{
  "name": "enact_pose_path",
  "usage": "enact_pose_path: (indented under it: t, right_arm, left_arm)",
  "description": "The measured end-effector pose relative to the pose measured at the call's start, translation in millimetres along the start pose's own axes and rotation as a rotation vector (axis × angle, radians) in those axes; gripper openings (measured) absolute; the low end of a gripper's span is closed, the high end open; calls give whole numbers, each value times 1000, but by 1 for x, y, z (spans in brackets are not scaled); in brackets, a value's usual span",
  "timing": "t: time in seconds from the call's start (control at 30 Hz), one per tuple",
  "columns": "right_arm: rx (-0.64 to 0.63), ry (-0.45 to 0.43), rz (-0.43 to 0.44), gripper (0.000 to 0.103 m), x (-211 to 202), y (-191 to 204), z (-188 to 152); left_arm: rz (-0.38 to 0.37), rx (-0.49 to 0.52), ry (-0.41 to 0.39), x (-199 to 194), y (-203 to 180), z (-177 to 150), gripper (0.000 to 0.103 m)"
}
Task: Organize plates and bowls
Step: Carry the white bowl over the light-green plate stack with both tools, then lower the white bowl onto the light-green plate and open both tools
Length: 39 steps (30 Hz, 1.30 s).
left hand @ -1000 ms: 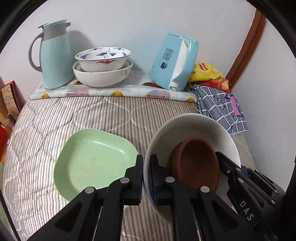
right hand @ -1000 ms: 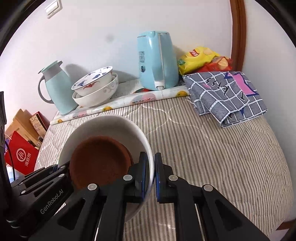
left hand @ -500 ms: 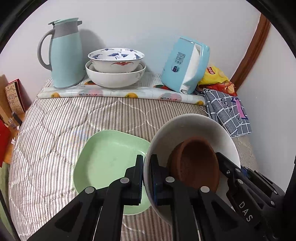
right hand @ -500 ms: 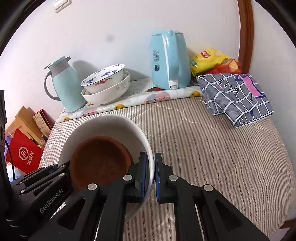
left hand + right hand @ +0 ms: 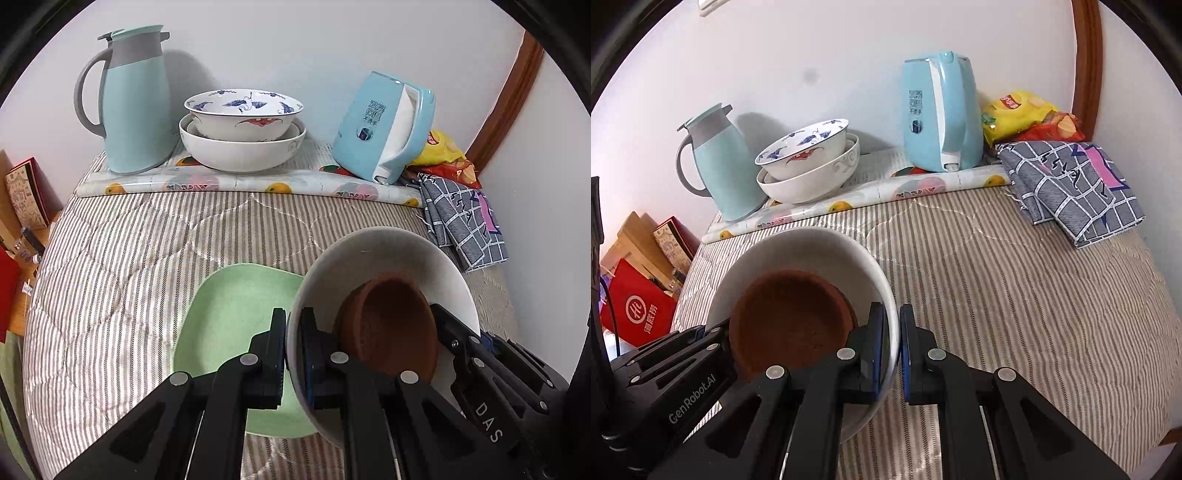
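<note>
Both tongs clamped on opposite rims of the white bowl (image 5: 384,258): left tongs (image 5: 293,354) on its left rim, right tongs (image 5: 894,350) on its right. Brown dish (image 5: 790,317) sits inside. Green plate (image 5: 236,314) lies just left, partly under the bowl, on the bed (image 5: 1034,295).

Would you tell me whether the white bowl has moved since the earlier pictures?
Yes. The white bowl, clamped by both grippers, now partly overlaps the green plate, which was clear beside it earlier.

White bowl (image 5: 388,254) tilted, brown dish (image 5: 391,328) nested inside, partly over green plate (image 5: 229,325). Patterned bowl (image 5: 243,114) stacked in white bowl (image 5: 240,155) at rear.
</note>
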State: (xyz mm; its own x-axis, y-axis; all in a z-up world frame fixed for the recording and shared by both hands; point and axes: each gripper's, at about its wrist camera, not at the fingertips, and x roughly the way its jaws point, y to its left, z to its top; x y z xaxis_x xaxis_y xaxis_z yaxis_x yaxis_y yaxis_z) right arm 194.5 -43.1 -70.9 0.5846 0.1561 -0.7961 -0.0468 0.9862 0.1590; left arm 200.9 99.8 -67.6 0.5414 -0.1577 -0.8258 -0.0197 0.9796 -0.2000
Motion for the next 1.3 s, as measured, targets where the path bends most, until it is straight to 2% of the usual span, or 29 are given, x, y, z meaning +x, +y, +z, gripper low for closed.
enact_pose_path:
  t: [0.6,1.3]
  right_arm:
    - [-22,60,34,8,43,27,-15]
    - [-38,105,59,8,74,34,-18]
  left_arm:
    - [49,-33,47,25,41,-9,9]
    - [65,-58,74,46,58,-8,9]
